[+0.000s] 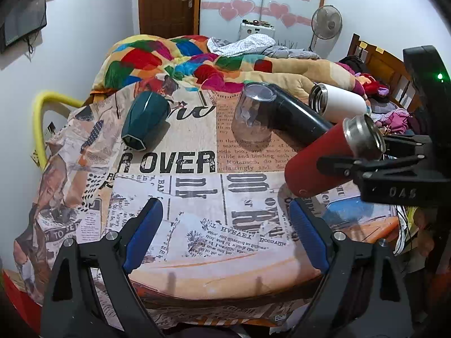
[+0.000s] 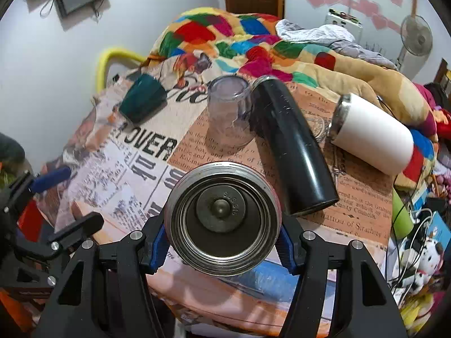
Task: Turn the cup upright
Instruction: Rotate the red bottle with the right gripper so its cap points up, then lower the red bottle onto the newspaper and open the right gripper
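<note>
My right gripper (image 2: pixel 222 242) is shut on a red flask (image 1: pixel 324 157) with a steel mouth (image 2: pixel 222 219), holding it tilted above the table's near right; its open mouth faces the right wrist camera. In the left wrist view the right gripper (image 1: pixel 375 152) grips the flask near its steel neck. My left gripper (image 1: pixel 225 231) is open and empty over the table's front edge. A black flask (image 2: pixel 290 146), a white flask (image 2: pixel 372 135) and a dark green cup (image 1: pixel 143 118) lie on their sides. A clear glass (image 1: pixel 253 115) stands mouth down.
The table wears a newspaper-print cloth (image 1: pixel 197 197). A bed with a colourful blanket (image 1: pixel 180 59) lies behind it. A yellow chair back (image 1: pixel 39 124) stands at the left. Cluttered toys and cables (image 2: pixel 417 248) sit to the right. A fan (image 1: pixel 327 22) stands at the back.
</note>
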`<state>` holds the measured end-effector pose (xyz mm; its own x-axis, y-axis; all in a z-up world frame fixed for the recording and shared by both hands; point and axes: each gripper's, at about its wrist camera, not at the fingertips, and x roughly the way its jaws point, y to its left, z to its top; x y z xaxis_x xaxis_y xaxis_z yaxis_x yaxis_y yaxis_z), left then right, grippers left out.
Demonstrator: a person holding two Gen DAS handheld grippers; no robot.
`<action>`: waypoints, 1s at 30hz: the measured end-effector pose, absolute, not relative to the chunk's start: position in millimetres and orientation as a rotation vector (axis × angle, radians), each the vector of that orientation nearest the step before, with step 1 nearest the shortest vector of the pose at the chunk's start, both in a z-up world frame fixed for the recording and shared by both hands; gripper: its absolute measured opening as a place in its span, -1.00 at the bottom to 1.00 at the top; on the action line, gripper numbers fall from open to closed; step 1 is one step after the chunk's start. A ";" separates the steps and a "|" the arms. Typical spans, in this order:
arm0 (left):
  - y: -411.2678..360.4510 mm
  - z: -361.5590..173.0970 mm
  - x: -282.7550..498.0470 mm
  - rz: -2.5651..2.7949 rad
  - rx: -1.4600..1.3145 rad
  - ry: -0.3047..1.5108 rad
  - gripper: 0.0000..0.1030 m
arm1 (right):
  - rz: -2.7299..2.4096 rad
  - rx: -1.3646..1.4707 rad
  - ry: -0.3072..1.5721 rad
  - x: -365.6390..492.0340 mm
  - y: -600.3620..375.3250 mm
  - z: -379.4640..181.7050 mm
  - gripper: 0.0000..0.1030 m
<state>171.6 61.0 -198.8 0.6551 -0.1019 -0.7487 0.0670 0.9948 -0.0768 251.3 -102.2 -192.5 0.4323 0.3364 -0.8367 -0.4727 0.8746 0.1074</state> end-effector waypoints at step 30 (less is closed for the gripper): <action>58.7 -124.4 142.6 -0.108 -0.077 0.679 0.77 | 0.524 -0.025 0.795 206.0 -134.4 -111.5 0.25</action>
